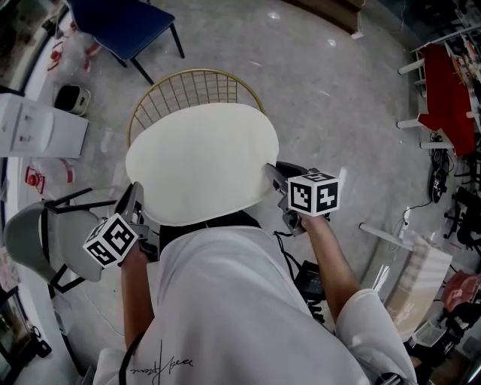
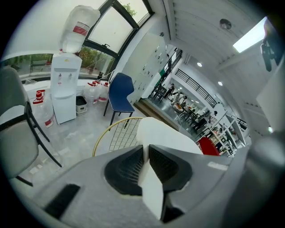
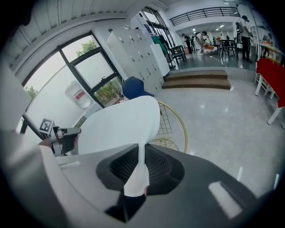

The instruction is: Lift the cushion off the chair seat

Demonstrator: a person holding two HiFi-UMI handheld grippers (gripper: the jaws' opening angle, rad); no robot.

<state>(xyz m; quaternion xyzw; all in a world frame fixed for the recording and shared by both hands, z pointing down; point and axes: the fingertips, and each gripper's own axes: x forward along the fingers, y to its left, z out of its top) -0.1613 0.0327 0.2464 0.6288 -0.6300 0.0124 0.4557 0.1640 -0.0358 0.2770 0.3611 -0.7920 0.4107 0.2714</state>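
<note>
The left gripper (image 2: 146,161) and the right gripper (image 3: 141,163) are each clamped on the thin rim of the cream oval cushion (image 1: 201,162) — one at each near side — and the cushion spreads over the seat of the gold wire chair (image 1: 197,72), in front of its backrest.

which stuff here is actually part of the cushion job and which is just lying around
Part of the job:
- cushion
- gold wire chair
- left gripper and right gripper, each shut on the cushion's edge

Just lying about:
- blue chair
- grey chair
- water dispenser
- red table
</note>
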